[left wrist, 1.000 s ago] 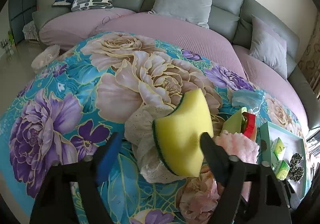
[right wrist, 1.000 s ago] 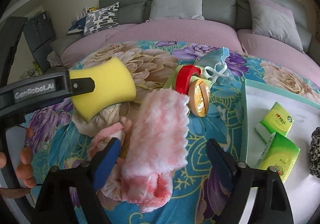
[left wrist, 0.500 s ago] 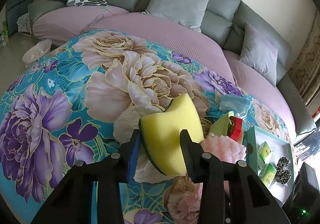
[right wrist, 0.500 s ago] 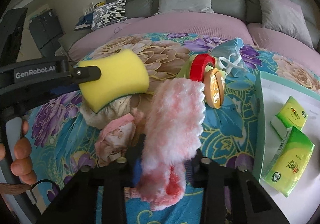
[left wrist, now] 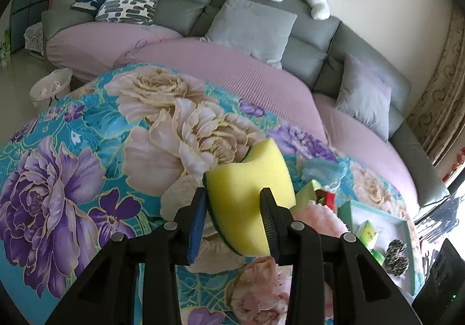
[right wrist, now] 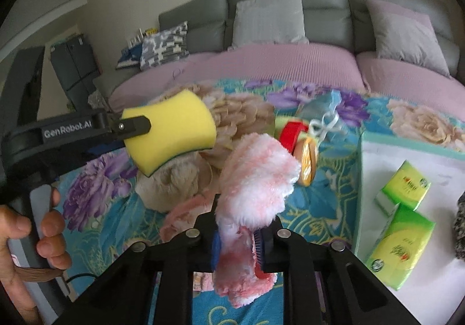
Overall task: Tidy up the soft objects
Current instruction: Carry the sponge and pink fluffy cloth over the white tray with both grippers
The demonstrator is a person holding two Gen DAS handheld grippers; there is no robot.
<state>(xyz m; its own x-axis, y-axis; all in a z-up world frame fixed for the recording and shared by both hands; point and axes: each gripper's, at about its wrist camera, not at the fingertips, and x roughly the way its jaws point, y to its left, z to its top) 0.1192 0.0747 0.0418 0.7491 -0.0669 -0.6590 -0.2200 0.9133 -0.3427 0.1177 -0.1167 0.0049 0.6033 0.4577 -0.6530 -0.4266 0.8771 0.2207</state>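
Observation:
My left gripper (left wrist: 232, 223) is shut on a yellow sponge (left wrist: 250, 194) with a green scouring side and holds it above the floral cloth (left wrist: 72, 165). The sponge also shows in the right wrist view (right wrist: 171, 127). My right gripper (right wrist: 237, 243) is shut on a fluffy pink-and-white cloth (right wrist: 255, 177) and holds it lifted off the surface. A cream lace fabric (right wrist: 171, 182) and a small pink fabric (right wrist: 186, 214) lie under the sponge. The pink cloth shows in the left wrist view (left wrist: 316, 217).
A white tray with a teal rim (right wrist: 363, 179) at the right holds green tissue packs (right wrist: 404, 185) and a spotted item (right wrist: 460, 226). A red tape roll (right wrist: 290, 133), an orange roll (right wrist: 306, 159) and a blue mask (right wrist: 325, 113) lie behind. A sofa (right wrist: 290, 57) stands beyond.
Both grippers went from open to shut: the left closed on the yellow sponge, the right on the pink fluffy cloth. Both objects have been lifted.

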